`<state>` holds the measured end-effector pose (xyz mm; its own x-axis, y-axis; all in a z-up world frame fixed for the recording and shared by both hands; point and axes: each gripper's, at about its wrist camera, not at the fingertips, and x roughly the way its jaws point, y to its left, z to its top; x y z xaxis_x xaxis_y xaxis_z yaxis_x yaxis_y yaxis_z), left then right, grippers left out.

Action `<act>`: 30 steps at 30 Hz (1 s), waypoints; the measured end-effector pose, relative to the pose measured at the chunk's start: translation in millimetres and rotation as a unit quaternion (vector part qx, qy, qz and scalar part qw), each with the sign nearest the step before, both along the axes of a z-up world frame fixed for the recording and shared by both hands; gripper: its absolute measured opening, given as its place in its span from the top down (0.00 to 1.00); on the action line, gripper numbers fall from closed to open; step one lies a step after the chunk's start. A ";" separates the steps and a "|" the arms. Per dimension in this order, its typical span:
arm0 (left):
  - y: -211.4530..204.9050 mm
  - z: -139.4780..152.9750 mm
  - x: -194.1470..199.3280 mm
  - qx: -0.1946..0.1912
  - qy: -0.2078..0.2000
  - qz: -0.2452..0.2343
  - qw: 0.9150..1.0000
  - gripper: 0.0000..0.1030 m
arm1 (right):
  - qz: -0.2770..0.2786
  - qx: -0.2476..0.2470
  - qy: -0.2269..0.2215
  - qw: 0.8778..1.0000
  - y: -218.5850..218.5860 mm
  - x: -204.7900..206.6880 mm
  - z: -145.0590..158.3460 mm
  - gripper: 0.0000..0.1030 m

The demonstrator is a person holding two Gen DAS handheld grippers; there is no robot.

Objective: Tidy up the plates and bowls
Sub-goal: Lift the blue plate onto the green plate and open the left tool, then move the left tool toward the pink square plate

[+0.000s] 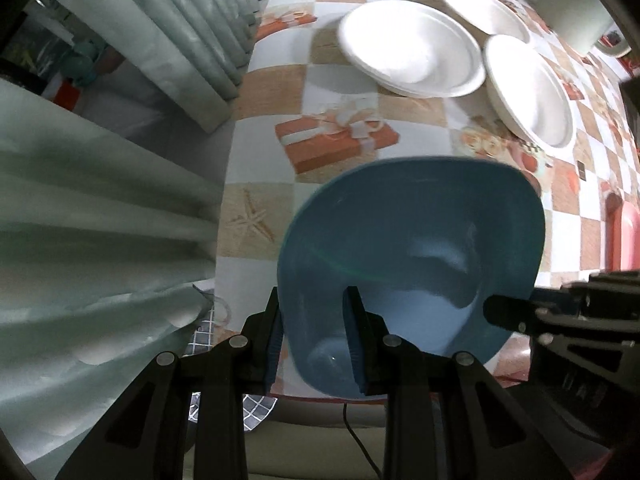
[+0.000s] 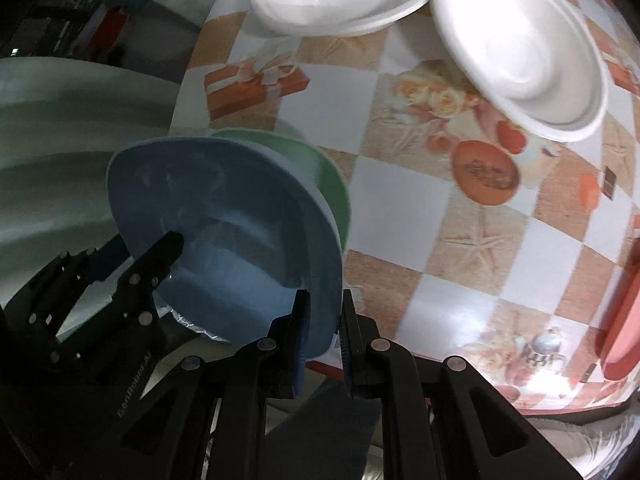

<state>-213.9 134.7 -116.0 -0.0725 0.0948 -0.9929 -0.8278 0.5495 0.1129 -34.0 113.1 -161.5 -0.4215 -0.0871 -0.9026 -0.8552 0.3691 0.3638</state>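
At the table's near edge, both grippers, left (image 1: 316, 344) and right (image 2: 323, 344), clamp the blue bowl's (image 1: 412, 248) rim; keeping it level should seat it squarely in the green bowl (image 2: 320, 164).

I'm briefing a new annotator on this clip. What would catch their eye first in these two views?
First, the blue bowl, low in the centre of both views and pinched at its rim by both the left gripper and the right gripper; a green bowl peeks out behind it in the right wrist view. Next, the white plates farther back on the checkered tablecloth.
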 end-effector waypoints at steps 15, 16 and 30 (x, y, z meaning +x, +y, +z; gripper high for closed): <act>5.4 -4.5 11.2 0.028 0.010 -0.008 1.000 0.22 | -0.030 0.008 0.005 0.999 13.6 2.0 -15.6 0.08; 4.5 -4.2 11.4 0.025 0.007 -0.008 1.000 0.22 | -0.033 0.010 0.003 0.999 11.0 6.6 -13.6 0.09; -46.0 13.6 98.9 -0.040 -0.043 -0.123 0.991 0.15 | -0.098 -0.019 -0.063 0.993 -62.4 85.2 -8.6 0.08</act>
